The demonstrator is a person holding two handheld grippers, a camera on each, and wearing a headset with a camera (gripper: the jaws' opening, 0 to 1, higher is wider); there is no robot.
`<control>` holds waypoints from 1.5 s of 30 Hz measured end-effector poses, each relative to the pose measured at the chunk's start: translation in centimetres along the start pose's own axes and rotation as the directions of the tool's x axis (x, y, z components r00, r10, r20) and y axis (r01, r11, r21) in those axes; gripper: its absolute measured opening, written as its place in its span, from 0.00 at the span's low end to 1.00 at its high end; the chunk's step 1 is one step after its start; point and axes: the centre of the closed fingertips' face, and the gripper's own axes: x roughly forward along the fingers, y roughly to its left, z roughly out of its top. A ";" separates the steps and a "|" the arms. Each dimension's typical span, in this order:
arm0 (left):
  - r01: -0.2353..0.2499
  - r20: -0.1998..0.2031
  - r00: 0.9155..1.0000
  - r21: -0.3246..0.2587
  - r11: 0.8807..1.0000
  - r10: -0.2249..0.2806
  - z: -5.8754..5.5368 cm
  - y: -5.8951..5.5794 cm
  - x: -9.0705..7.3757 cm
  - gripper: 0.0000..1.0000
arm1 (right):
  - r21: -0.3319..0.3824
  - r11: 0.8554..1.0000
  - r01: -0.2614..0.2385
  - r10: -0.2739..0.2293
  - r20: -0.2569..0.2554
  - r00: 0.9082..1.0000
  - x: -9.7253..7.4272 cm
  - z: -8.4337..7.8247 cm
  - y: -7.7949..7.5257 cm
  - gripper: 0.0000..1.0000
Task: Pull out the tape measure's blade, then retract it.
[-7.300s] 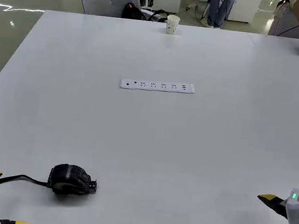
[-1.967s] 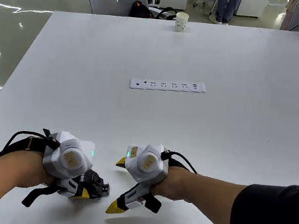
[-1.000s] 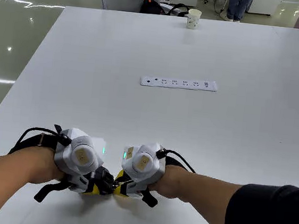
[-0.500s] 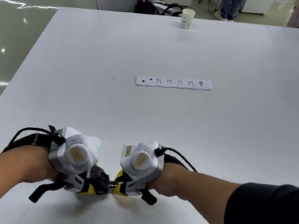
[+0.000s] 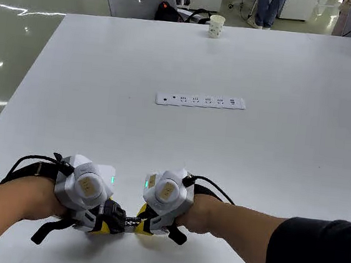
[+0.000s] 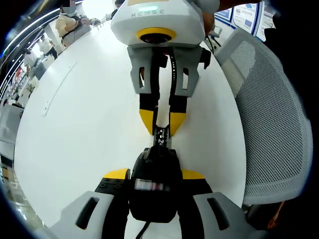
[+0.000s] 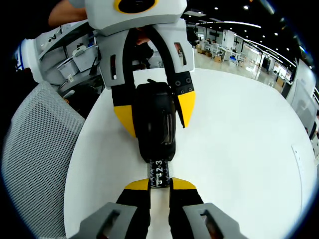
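left gripper (image 6: 154, 175): jaws clamped on the black case of the tape measure (image 7: 155, 122), one yellow tip on each side of it. right gripper (image 7: 159, 185): jaws pinched together on the free end of the blade (image 6: 162, 140). only a short stub of blade is out, with printed numerals showing between the case mouth and the right tips.

key relation: in the head view the case sits near the close edge of the table (image 5: 274, 148), at about 7 o'clock. the right gripper lies just beside it at the case's 3 o'clock. the blade's long axis runs 9 to 3, straight from the case mouth into the right tips. the two grippers face each other nose to nose, almost touching.

judgement: the pull-out has barely begun. the coming move calls for the right gripper to travel toward 3 o'clock along that axis while the left holds the case fixed.

surroundings: a power strip (image 5: 201, 100) lies well apart at 12 o'clock of the grippers. a paper cup (image 5: 216, 26) stands beyond it at the far edge. a mesh chair (image 6: 269, 114) stands off the near edge. the path toward 3 o'clock is bare tabletop.
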 end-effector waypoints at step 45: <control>-0.005 -0.003 1.000 -0.017 1.000 0.005 0.1 0.0 0.1 0.31 | 0.035 0.999 0.005 -0.004 -0.024 1.000 -2.2 -2.9 -0.3 0.09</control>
